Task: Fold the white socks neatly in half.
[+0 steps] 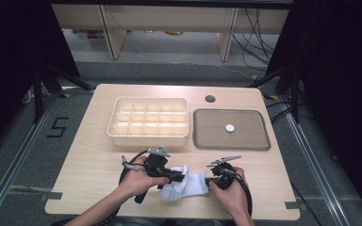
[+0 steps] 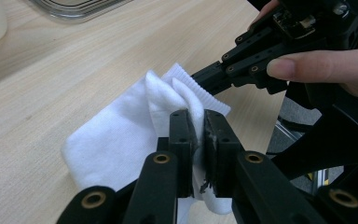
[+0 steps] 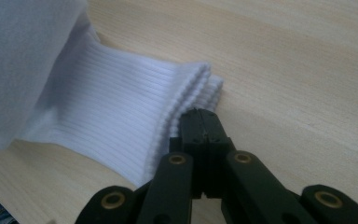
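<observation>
Wooden table [image 1: 94, 160]: left gripper [image 2: 199, 140] clamps white sock [image 2: 121, 140]; right gripper [image 3: 204, 122] pinches its cuff.

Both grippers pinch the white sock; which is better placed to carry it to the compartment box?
Probably left: the left gripper grips the sock and sits nearer the box; the right gripper pinches only its ribbed cuff.

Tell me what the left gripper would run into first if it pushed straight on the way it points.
Most likely the right gripper. The left gripper is shut on a fold of the white sock, and just past the sock the right gripper's jaws come in, clamped on the ribbed cuff. Depth between them is hard to judge.
</observation>
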A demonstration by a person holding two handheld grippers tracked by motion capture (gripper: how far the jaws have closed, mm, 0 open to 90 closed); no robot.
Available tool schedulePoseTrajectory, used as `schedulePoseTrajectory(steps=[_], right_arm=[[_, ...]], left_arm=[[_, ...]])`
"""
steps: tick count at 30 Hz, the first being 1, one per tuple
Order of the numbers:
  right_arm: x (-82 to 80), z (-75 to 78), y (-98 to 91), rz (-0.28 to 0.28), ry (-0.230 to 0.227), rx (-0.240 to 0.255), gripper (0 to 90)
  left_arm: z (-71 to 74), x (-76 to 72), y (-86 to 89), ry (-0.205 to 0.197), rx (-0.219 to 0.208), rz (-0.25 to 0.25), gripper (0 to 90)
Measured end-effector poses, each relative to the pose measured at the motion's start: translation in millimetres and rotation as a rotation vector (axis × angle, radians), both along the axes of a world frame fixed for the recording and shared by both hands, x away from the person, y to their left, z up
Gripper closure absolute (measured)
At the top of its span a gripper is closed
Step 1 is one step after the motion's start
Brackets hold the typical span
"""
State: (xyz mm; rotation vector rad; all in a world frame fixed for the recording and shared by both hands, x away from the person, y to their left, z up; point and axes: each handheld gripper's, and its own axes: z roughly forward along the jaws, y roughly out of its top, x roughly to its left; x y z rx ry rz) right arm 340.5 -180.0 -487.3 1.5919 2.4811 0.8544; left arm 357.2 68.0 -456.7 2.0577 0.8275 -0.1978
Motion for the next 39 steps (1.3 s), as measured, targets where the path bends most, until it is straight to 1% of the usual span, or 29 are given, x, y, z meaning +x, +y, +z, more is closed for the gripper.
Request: schedulePoseTrajectory(steps=[1,2,4,6,7,8,9,10,11,12,13,14,15,16,18,19,21,22,25,26,29,31,32,33,35,39], right_arm=[[0.2,-0.1,0.1,0.002,-0.003,-0.001,90.0],[0.3,-0.1,0.6,-0.002,-0.002,-0.001,90.0],[0.4,-0.4,0.8,-0.004,-0.001,-0.009,90.0],[1.2,-1.2,0.3,0.017,-0.01,-0.005,90.0],[0.4,-0.9,0.5,0.0,-0.002,-0.022,90.0],[-0.2,-0.7,1.2,0.006,0.0,-0.009,90.0],[-0.6,-0.4,2.0,0.001,0.005,-0.004,90.0],[-0.4,-1.2,1.9,0.005,-0.002,-0.008,90.0],[-0.6,-1.3,2.4,-0.001,-0.002,-0.005,90.0],[-0.7,-1.2,2.7,-0.001,-0.001,-0.004,90.0],[-0.6,-0.7,2.9,0.006,0.002,0.0,90.0],[0.3,-1.8,1.3,0.0,-0.012,-0.046,90.0],[0.1,-1.6,1.8,-0.014,-0.004,-0.053,90.0],[-0.9,-0.4,3.9,0.003,0.01,0.001,90.0],[-0.7,-0.6,4.5,0.001,0.009,0.0,90.0],[-0.3,-1.7,4.2,0.007,-0.001,-0.004,90.0],[-0.7,-1.2,5.0,0.006,0.005,-0.006,90.0],[-0.9,-1.3,5.7,0.002,0.004,-0.006,90.0],[-0.8,-1.6,6.5,0.014,0.004,0.006,90.0],[-0.9,-1.7,6.6,0.014,0.003,0.006,90.0],[-1.6,-1.2,8.4,-0.001,0.009,0.002,90.0],[-1.0,-2.4,8.4,0.015,0.012,0.009,90.0],[-2.0,-1.3,9.1,0.01,0.003,0.006,90.0],[-2.6,-0.7,9.7,0.003,0.017,0.006,90.0],[-1.5,-2.0,9.3,0.012,0.004,0.002,90.0],[-1.7,-1.9,10.4,0.02,0.001,0.007,90.0]], left_arm=[[-0.1,0.2,0.2,0.001,-0.001,-0.001,82.1],[-0.5,-0.3,-0.2,-0.006,-0.002,0.011,82.1],[-0.1,0.9,0.9,0.007,-0.005,-0.006,82.1],[-0.2,1.0,1.0,0.005,-0.003,-0.005,82.1],[-0.5,1.2,1.2,0.005,-0.002,-0.005,82.1],[-0.8,1.6,1.5,0.003,0.0,-0.007,82.1],[-0.6,1.3,1.6,0.0,0.01,0.0,82.1],[-2.3,0.4,0.4,-0.009,-0.01,0.022,82.1],[-2.3,0.8,1.0,-0.006,-0.005,0.02,82.1],[-1.4,1.8,2.4,0.004,0.008,0.005,82.1],[-2.0,1.2,1.8,-0.004,0.006,0.018,82.1],[-2.0,2.0,2.4,0.0,0.006,0.006,82.1],[-1.7,2.2,2.6,0.003,0.012,0.003,82.1],[-1.9,2.2,2.4,0.002,0.012,0.005,82.1],[-2.3,1.8,1.8,0.006,0.01,0.01,82.1],[-2.6,1.8,1.6,0.006,0.01,0.011,82.1],[-3.3,2.0,1.2,0.006,0.009,0.01,82.1],[-3.5,2.1,1.2,0.006,0.01,0.009,82.1],[-4.4,3.1,1.5,0.011,0.014,-0.004,82.1],[-4.5,2.4,0.9,0.005,0.017,0.005,82.1],[-5.0,2.1,0.4,0.012,0.015,0.008,82.1],[-5.8,1.9,-0.1,0.013,0.014,0.007,82.1],[-6.0,1.7,-0.4,0.014,0.013,0.009,82.1],[-6.2,2.1,-0.2,0.017,0.013,0.002,82.1],[-6.6,2.2,-0.4,0.018,0.013,-0.001,82.1],[-7.3,2.3,-1.0,0.014,0.02,0.001,82.1]])
